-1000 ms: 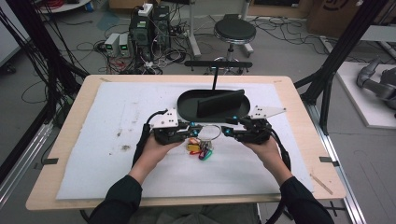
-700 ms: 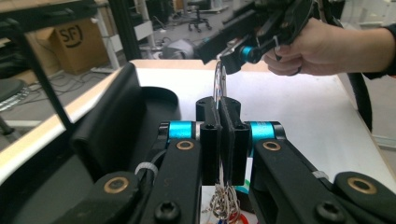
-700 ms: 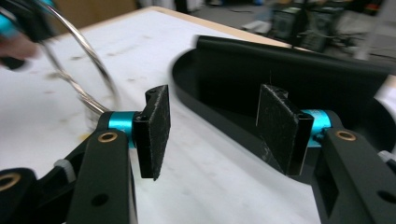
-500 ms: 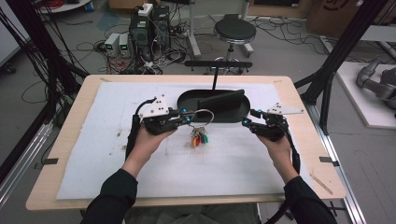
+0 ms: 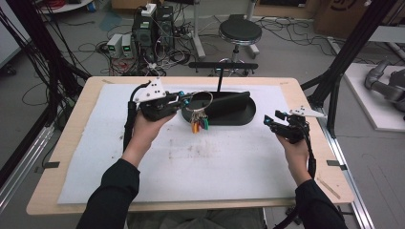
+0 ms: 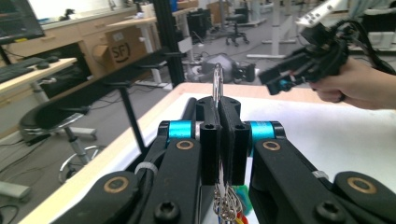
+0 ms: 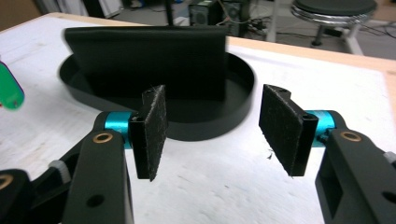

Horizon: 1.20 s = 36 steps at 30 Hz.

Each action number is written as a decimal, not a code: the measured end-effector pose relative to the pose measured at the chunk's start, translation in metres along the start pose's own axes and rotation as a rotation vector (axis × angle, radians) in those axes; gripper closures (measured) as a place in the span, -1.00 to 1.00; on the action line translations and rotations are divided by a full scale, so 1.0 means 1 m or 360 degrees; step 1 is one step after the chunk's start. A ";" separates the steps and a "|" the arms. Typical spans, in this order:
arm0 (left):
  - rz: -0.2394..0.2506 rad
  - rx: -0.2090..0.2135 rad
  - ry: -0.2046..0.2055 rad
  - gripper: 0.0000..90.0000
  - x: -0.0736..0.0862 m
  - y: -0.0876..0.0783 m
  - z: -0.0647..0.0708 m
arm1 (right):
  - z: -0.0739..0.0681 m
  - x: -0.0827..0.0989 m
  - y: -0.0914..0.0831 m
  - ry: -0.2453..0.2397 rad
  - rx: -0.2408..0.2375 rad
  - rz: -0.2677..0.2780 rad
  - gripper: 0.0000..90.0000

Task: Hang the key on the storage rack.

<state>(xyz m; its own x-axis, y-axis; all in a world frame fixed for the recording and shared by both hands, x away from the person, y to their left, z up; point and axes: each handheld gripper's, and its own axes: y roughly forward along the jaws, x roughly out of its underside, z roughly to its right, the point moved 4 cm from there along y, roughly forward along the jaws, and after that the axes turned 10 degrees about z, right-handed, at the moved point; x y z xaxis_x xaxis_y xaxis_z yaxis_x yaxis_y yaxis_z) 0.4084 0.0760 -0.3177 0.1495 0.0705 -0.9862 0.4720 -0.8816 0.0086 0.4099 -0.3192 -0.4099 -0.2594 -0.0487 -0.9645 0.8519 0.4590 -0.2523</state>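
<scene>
Metal key ring [image 5: 198, 101] with coloured tags [image 5: 199, 124], now lifted clear of the white desk mat [image 5: 143, 176] and hanging at the near rim of the black tray [image 5: 248, 113], pinched edge-on in the clenched left gripper [image 5: 183, 99]. Right gripper [image 5: 268, 120] pulled away to the right, jaws just opened and empty, so carrying falls to one hand. Keys themselves cut off in the left gripper view, tray floor behind its upright panel [image 7: 144, 56] hidden.

wooden table [image 5: 305, 95] – white mat [image 5: 119, 162], black tray [image 5: 239, 117]
</scene>
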 end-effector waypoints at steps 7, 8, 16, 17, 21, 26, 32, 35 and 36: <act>0.0002 -0.0083 0.0015 0.93 -0.007 0.003 -0.017 | 0.011 0.003 -0.003 0.0023 0.0064 -0.0002 -0.05; -0.0006 -0.0091 0.0016 0.92 -0.007 0.003 -0.019 | 0.012 0.003 -0.004 0.0025 0.0072 -0.0002 -0.05; -0.0013 -0.0149 0.0039 0.92 -0.015 0.011 -0.036 | 0.016 0.004 -0.004 0.0040 0.0096 -0.0002 -0.06; -0.0024 -0.0155 0.0045 0.92 -0.015 0.013 -0.038 | 0.016 0.004 -0.004 0.0041 0.0097 -0.0004 -0.06; -0.0042 -0.0175 0.0052 0.92 -0.014 0.018 -0.043 | 0.016 0.004 -0.004 0.0034 0.0097 0.0000 -0.06; -0.0064 -0.0223 0.0077 0.92 -0.006 0.025 -0.051 | 0.017 0.004 -0.005 0.0041 0.0103 0.0006 -0.06; -0.0077 -0.0266 0.0070 0.92 0.003 0.029 -0.059 | 0.017 0.004 -0.005 0.0043 0.0101 0.0006 -0.06; -0.0081 -0.0280 0.0061 0.92 0.007 0.031 -0.063 | 0.017 0.004 -0.005 0.0046 0.0100 0.0002 -0.06; -0.0078 -0.0282 0.0060 0.92 0.008 0.031 -0.064 | 0.017 0.004 -0.005 0.0049 0.0101 0.0003 -0.06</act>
<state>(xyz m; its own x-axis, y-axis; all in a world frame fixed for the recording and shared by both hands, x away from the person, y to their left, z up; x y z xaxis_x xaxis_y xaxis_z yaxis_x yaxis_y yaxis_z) 0.4800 0.0789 -0.3146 0.1538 0.1316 -0.9793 0.6245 -0.7810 -0.0068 0.4126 -0.3368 -0.4140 -0.2710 -0.0201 -0.9624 0.8792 0.4018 -0.2560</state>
